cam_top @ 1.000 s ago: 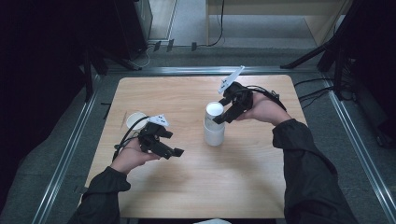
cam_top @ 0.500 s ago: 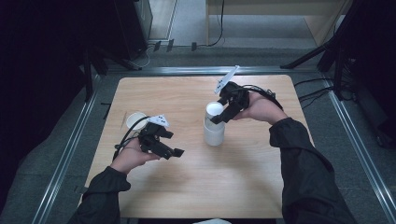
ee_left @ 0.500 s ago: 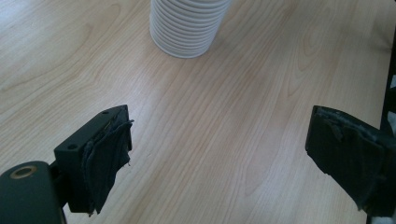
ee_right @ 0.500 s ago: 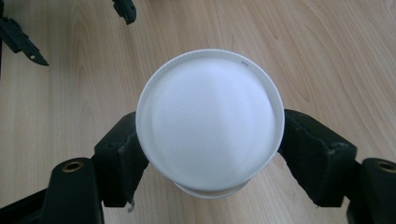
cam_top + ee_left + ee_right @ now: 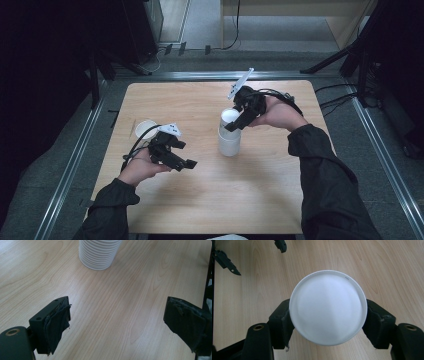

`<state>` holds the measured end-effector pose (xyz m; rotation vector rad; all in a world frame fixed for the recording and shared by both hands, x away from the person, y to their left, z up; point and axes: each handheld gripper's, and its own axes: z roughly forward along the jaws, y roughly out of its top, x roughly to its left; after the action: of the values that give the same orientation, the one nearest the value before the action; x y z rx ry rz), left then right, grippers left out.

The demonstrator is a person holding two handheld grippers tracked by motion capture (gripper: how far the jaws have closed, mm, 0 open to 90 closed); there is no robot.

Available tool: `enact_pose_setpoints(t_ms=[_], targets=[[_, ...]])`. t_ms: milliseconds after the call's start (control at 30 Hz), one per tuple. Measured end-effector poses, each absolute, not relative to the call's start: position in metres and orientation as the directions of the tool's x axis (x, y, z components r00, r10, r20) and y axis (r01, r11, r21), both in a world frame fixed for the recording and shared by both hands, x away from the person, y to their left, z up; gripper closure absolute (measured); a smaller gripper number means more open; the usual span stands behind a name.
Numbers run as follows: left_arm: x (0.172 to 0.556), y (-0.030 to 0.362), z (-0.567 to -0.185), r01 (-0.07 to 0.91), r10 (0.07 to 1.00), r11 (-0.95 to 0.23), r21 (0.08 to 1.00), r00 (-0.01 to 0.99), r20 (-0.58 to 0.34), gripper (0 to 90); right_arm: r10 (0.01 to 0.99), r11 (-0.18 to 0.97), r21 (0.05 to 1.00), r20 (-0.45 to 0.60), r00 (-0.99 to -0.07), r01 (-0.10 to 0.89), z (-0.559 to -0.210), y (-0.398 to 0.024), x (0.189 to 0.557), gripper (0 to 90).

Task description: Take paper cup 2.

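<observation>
From my left gripper view, the stack of white cups [image 5: 100, 253] is cut off by the top edge, so its upper part is unseen. In my right gripper view, the top cup [image 5: 328, 306] hides the pads gripping its sides. In my high view, the single cup [image 5: 145, 130] at the left is partly covered by the left gripper [image 5: 182, 162].

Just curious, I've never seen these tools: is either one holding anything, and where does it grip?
The right hand-held gripper has just closed on the top cup of the upside-down stack, pads on opposite sides. The left hand-held gripper holds nothing.
</observation>
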<state>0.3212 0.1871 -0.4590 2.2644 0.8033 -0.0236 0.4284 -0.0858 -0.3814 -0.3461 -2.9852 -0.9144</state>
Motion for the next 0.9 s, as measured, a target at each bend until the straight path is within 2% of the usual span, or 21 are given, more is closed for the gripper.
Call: enact_pose_setpoints(t_ms=[733, 900], targets=[[0.321, 0.19, -0.456, 0.556, 0.531, -0.526, 0.644, 0.806, -0.262, 7.1, 0.229, 0.812, 0.538, 0.067, -0.971, 0.228, -0.348, -0.085, 0.423, 33.1], [0.321, 0.19, -0.456, 0.556, 0.533, -0.522, 0.647, 0.804, -0.261, 7.1, 0.214, 0.813, 0.544, 0.047, -0.976, 0.205, -0.339, -0.085, 0.422, 33.3]])
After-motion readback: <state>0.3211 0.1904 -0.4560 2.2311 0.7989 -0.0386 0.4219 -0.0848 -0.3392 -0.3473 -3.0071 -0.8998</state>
